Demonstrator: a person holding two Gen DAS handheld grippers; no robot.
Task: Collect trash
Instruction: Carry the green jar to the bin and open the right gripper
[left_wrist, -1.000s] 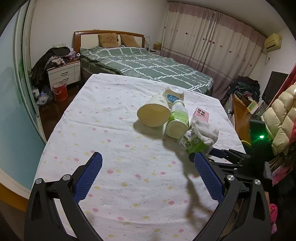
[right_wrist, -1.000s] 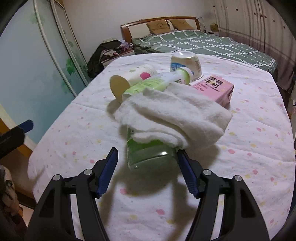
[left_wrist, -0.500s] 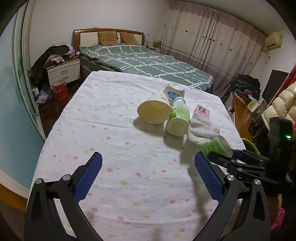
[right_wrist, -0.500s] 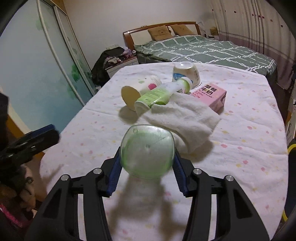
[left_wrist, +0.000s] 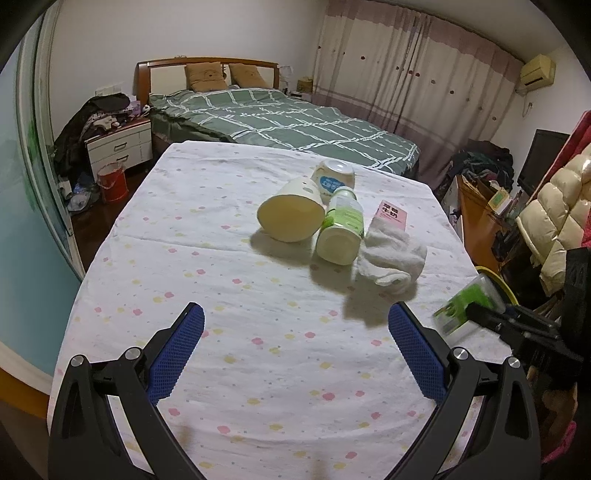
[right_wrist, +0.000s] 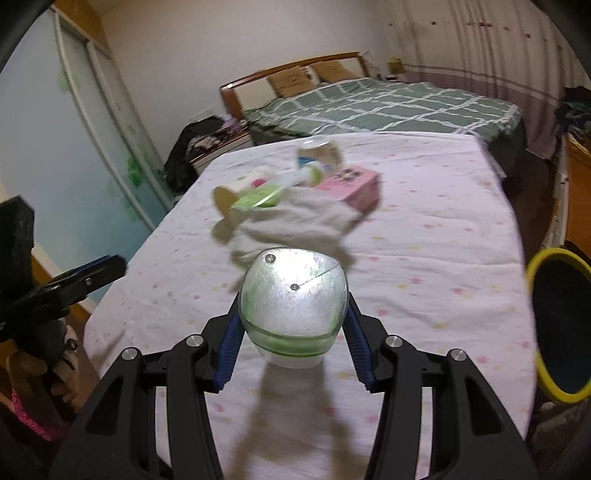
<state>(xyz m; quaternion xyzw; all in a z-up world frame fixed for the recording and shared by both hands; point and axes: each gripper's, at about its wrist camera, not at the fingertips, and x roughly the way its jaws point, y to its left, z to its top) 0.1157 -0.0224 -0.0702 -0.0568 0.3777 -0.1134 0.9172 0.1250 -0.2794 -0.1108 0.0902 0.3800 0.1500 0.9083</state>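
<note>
My right gripper (right_wrist: 291, 332) is shut on a green plastic cup (right_wrist: 292, 301) with a foil lid, held in the air over the table's near right part; the left wrist view shows the cup (left_wrist: 466, 305) at the table's right edge. On the table lie a cream paper cup (left_wrist: 290, 217), a green-labelled bottle (left_wrist: 341, 230), a white tub (left_wrist: 334, 179), a pink milk carton (left_wrist: 393, 216) and a white towel (left_wrist: 391, 260). Over the near end of the table my left gripper (left_wrist: 295, 350) hangs open, nothing between its fingers.
A bin with a yellow rim (right_wrist: 559, 325) stands beside the table's right edge. The table wears a white dotted cloth (left_wrist: 221, 295). Behind it is a bed (left_wrist: 280, 122). A glass partition (left_wrist: 22, 206) runs along the left; clutter and a wooden cabinet (left_wrist: 476, 214) on the right.
My right gripper closed on the green cup from under the towel, lifted it and carried it toward the table's right edge. The towel slumped flat. The left gripper barely moved.
</note>
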